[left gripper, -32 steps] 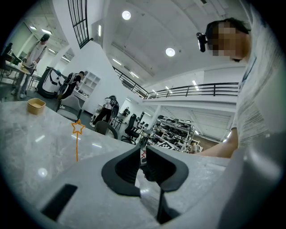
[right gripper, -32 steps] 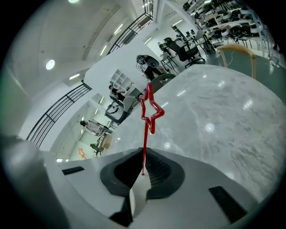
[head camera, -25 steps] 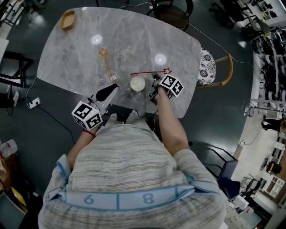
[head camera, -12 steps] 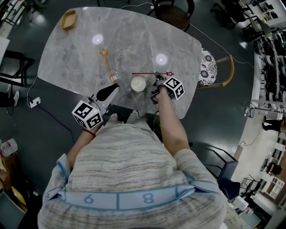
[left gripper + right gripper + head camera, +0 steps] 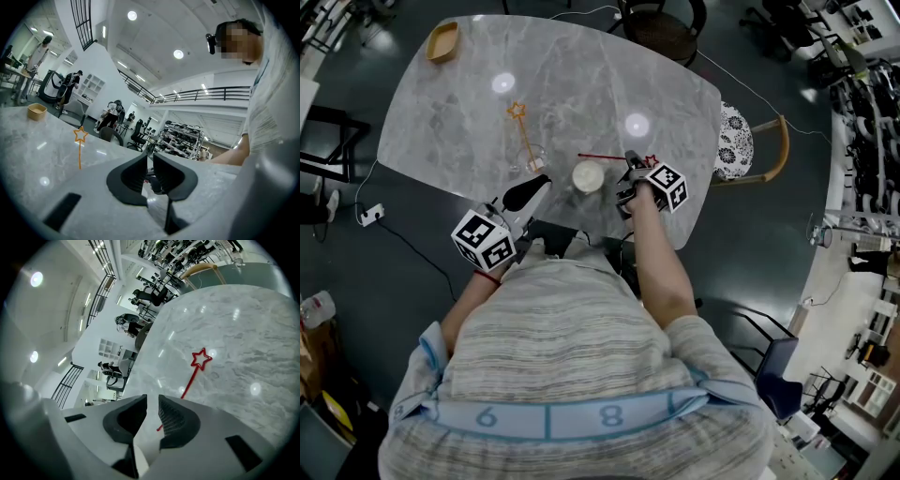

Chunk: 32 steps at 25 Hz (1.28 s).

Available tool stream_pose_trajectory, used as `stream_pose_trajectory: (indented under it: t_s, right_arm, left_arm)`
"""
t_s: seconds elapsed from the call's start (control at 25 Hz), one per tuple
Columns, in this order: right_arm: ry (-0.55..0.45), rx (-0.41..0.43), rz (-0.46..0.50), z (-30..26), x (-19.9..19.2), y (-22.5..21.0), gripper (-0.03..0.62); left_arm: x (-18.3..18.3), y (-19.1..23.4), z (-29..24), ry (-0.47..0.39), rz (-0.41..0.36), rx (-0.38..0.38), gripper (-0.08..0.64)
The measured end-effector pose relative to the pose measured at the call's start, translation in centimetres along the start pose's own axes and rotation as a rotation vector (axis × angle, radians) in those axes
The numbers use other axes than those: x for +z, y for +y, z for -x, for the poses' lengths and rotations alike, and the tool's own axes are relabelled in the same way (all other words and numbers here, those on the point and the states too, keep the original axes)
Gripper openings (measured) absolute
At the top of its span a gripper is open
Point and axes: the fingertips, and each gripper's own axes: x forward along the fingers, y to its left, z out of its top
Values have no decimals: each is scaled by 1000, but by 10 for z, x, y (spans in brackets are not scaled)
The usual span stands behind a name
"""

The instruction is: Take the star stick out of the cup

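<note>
Left gripper (image 5: 147,161): fingers almost together with a thin gap, nothing in it, hovering over the near edge of the table (image 5: 581,75). The orange star stick (image 5: 79,152) is ahead of those fingers and off to their left. It stands in a clear glass cup (image 5: 536,159), so it is still in. Its long axis is near upright and leans away from the person, star on top.

The white cup (image 5: 588,175) sits between the two sets of fingers, with no stick visible in it.

The red star stick (image 5: 190,380) lies flat on the table, out of any cup. Its long axis runs away from the right fingers, star at the far end. The shaft passes behind the right-hand finger into the gap.

Right gripper (image 5: 151,406): fingers parted a little and released, nothing pinched between them.

Handling, as a guess: both sticks look thin, light and fairly stiff, with a slick narrow shaft and a hollow star that probably bends easily. For the orange one, grip the shaft below the star and above the rim. Pull along its axis, or the glass may tip.
</note>
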Motion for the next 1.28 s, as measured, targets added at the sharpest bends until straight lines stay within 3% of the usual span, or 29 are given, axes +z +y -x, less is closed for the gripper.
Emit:
stream_pose_trajectory:
  t_s: [0.28,0.64,1.28]
  right_arm:
    - [7,43,100,7,-2,22,40]
    - [27,180,264,17,-17,96,40]
    - [95,365,666,35,-77,203,40]
  left_arm:
    - [0,-1,1,-7,-2,1,51]
    - [1,-2,1,-17,1,2,51]
    - [11,6,15,-53,5,38,51]
